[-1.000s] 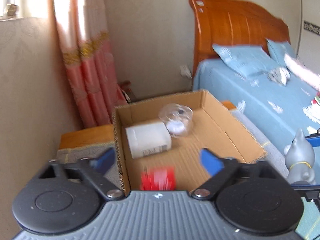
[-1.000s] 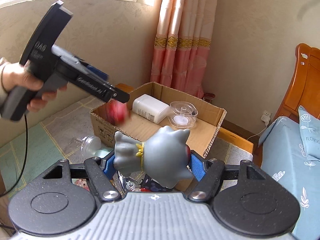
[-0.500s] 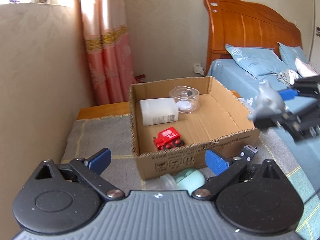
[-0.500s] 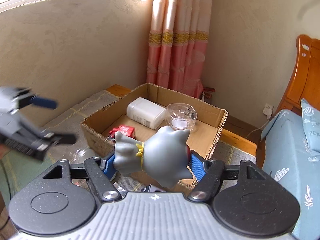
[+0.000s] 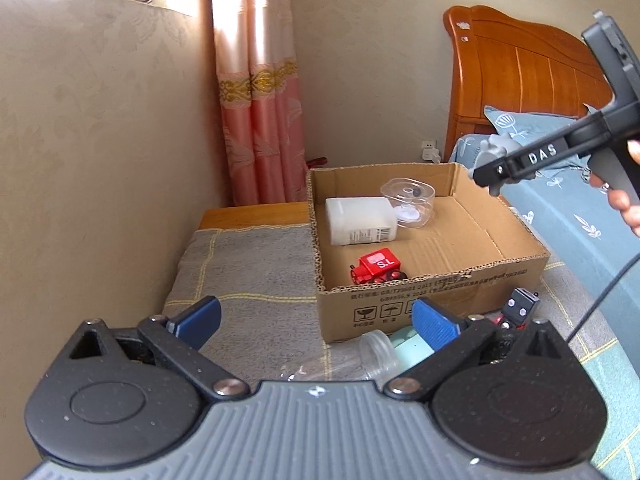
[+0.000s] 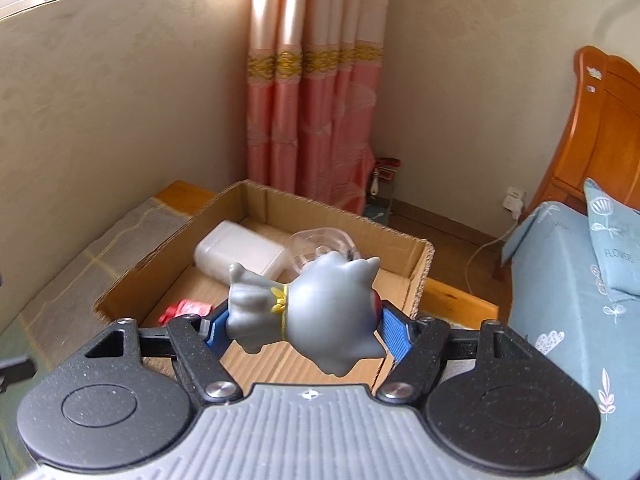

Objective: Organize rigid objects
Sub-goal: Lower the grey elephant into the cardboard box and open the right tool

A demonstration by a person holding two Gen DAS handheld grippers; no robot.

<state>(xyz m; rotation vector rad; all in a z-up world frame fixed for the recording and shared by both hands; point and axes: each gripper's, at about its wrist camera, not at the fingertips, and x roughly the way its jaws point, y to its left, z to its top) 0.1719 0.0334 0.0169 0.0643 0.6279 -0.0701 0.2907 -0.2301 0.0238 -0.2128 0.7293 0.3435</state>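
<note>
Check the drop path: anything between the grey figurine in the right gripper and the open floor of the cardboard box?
Nothing visible. The right gripper holds the grey figurine above the cardboard box, which is open-topped. The white bottle, clear container and red toy sit toward the far and left side, leaving bare floor.

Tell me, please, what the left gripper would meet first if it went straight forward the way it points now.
Probably the clear jar lying between the open fingers of the left gripper, and close behind it the front wall of the cardboard box. Depth is hard to judge in this view.
</note>
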